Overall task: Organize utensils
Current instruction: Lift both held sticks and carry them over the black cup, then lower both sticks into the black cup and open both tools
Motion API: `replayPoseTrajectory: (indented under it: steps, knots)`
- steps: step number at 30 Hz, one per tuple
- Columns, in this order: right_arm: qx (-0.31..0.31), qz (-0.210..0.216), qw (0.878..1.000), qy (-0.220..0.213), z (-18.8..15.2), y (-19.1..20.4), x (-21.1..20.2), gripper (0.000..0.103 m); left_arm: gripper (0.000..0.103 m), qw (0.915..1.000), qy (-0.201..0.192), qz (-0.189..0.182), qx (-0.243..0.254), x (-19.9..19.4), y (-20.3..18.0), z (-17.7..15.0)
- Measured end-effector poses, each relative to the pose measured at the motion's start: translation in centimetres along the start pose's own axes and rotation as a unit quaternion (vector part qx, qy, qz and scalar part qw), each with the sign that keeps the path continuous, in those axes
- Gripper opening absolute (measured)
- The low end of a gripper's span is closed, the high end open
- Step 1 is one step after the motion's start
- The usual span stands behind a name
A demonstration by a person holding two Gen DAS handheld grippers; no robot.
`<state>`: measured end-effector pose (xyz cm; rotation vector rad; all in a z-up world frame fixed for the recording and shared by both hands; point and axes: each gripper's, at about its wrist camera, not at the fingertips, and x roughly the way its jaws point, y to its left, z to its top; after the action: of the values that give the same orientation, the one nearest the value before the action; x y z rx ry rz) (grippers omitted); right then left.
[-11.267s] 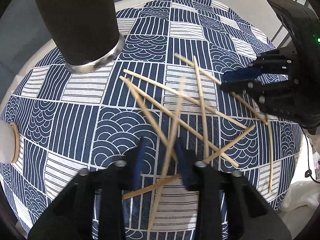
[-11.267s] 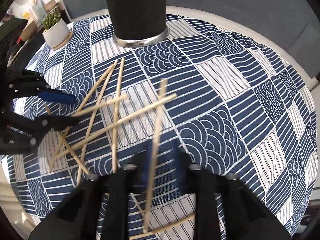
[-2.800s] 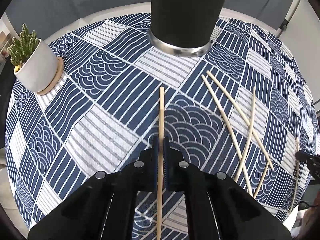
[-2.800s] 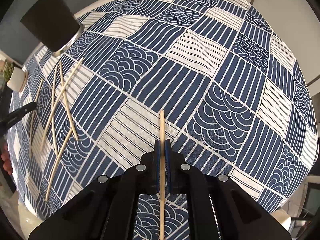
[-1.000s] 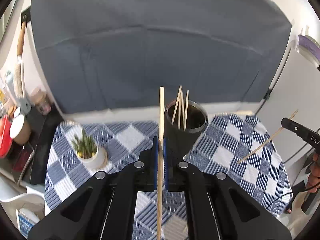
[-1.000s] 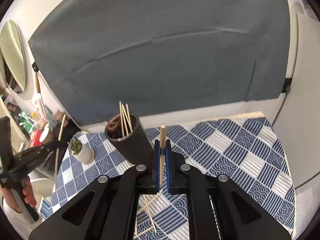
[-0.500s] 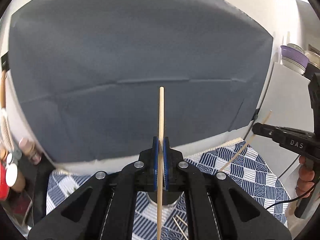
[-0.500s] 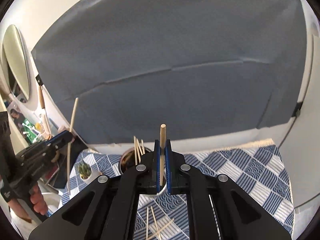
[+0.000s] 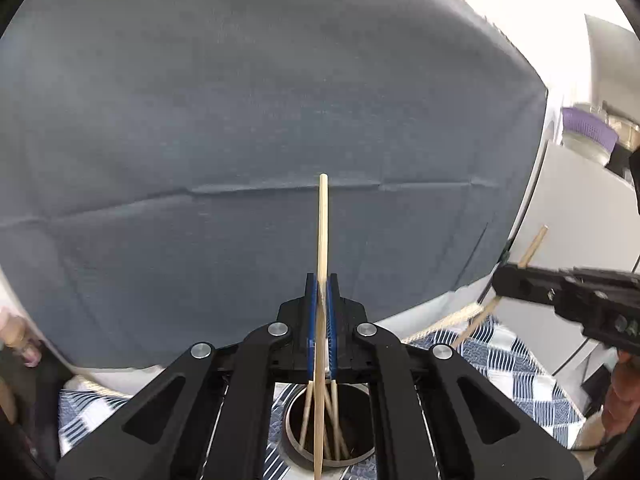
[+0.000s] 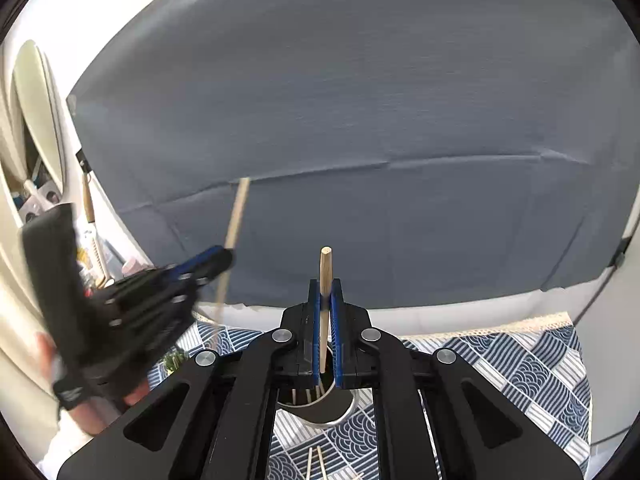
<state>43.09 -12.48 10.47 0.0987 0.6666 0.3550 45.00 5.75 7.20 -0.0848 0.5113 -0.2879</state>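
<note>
Claws [image 9: 320,300] [image 10: 325,300] clamping chopsticks [image 9: 322,232] [image 10: 325,268], no legible writing

Bright daylight, blown-out corners, fisheye warp

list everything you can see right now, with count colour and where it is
holder cup: one, dark with a metal rim, on the table below both grippers
chopsticks in cup: several, pale wood, leaning inside it
loose chopsticks: at least two, pale wood, on the cloth near the cup
tablecloth: one, navy and white patterned, covering the table
backdrop: one, grey cloth, behind the table
small plant: one, green, left of the cup
left gripper: black with blue pads, shut on one chopstick
right gripper: black with blue pads, shut on another chopstick
</note>
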Motion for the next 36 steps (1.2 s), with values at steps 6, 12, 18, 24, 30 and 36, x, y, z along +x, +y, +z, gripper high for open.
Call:
replayPoseTrajectory:
  steps: [6, 12, 18, 24, 30, 36]
  knots:
    - [-0.003, 0.000, 1.000, 0.016, -0.3, 0.4, 2.5, 0.005, 0.005, 0.9996, 0.005, -0.020, -0.018, 3.5, 1.0, -1.2]
    - [0.002, -0.002, 0.998, 0.056, -2.2, -0.2, 6.6, 0.005, 0.005, 0.9989, 0.024, -0.036, -0.018, 6.4, 1.0, -3.4]
    - [0.002, -0.004, 0.997, 0.081, -4.0, -0.2, 8.7, 0.005, 0.005, 0.9977, 0.041, -0.047, -0.026, 8.2, 1.2, -5.0]
    - [0.000, -0.009, 0.996, 0.093, -4.7, -0.4, 9.5, 0.005, 0.005, 0.9973, 0.047, -0.050, -0.025, 8.9, 1.0, -5.2]
    - [-0.002, -0.013, 0.996, 0.092, -4.8, -0.3, 9.7, 0.007, 0.005, 0.9970, 0.055, -0.051, -0.022, 8.8, 1.1, -5.4]
    - [0.005, -0.016, 0.996, 0.086, -5.2, -0.8, 8.8, 0.009, 0.026, 0.9972, 0.063, -0.035, -0.023, 8.0, 1.5, -5.5]
